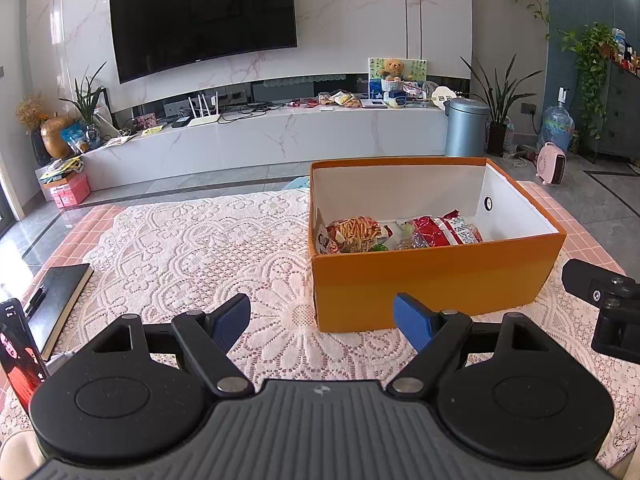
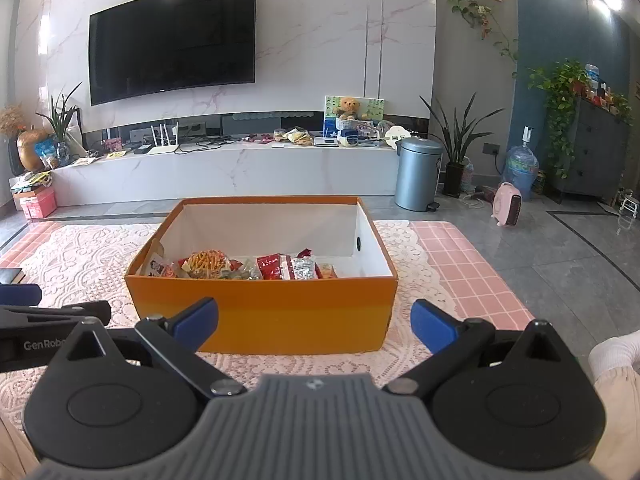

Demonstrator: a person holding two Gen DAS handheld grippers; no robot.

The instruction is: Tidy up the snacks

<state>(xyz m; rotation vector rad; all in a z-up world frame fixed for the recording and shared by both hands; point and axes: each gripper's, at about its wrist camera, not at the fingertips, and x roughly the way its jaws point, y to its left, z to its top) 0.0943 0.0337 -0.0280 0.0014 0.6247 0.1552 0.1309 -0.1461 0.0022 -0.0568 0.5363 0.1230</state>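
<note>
Left tool (image 1: 322, 322): you hold it low over the near part of the surface, blue pads spread wide, nothing between them.
Right tool (image 2: 314, 322): you hold it just off the near wall of the box, blue pads spread wide, nothing between them; its black body also shows at the right edge of the left view (image 1: 608, 300).
Box (image 1: 436, 280): orange outside, white inside, open-topped, standing on the lace cloth towards the right side of the surface; a round hole sits in its right end wall.
Snacks, left group (image 1: 354, 232): a packet printed with thin fried sticks, lying on the box floor against the near wall, left half; a small paper packet leans in the near-left corner beside it.
Snacks, right group (image 1: 444, 230): red and white packets lying on the box floor against the near wall, just beside the first group.
Box, far half: bare white floor.
Lace cloth (image 1: 200, 248): pale, covers most of the surface; pink checked cover shows at the left and right edges.
Notebook (image 1: 60, 300): dark, flat at the near-left edge of the surface, a pen lying on it.
Phone (image 1: 18, 352): upright at the near-left corner, screen lit.
Television (image 1: 202, 16): dark, on the marble wall behind.
</note>
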